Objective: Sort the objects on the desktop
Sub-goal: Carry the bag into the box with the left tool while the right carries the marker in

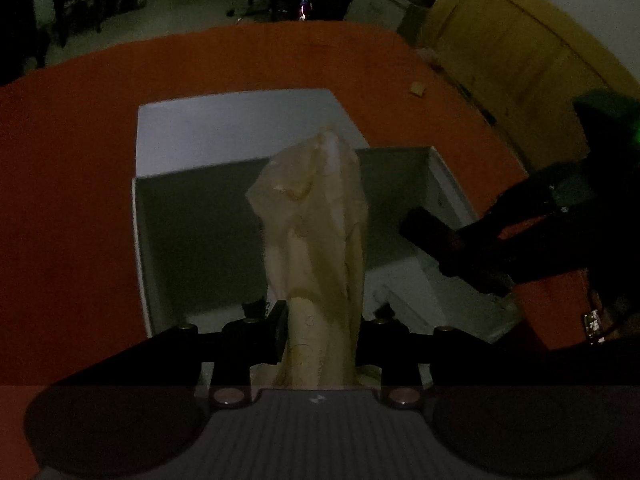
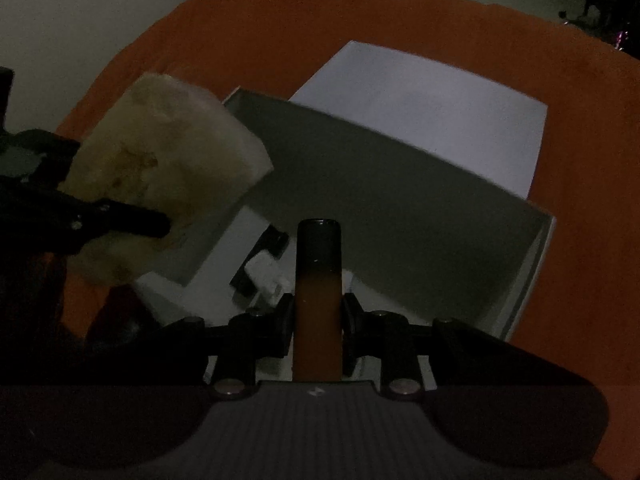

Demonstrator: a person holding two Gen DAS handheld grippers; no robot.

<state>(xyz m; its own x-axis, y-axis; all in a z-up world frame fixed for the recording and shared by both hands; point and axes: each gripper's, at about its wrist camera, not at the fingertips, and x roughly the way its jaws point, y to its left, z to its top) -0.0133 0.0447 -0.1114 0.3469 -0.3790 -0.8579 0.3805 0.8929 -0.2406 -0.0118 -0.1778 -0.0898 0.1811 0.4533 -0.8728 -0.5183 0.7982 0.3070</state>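
I pinch a crumpled tissue in my left gripper and an orange tube with a dark cap in my right gripper, both held over the open white box. I should lower each one slowly, then let go inside, beside the small dark and white things on its floor.

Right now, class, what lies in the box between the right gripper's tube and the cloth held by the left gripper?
In the right wrist view, a small white adapter on a black item lies on the box floor between the tube and the cloth.
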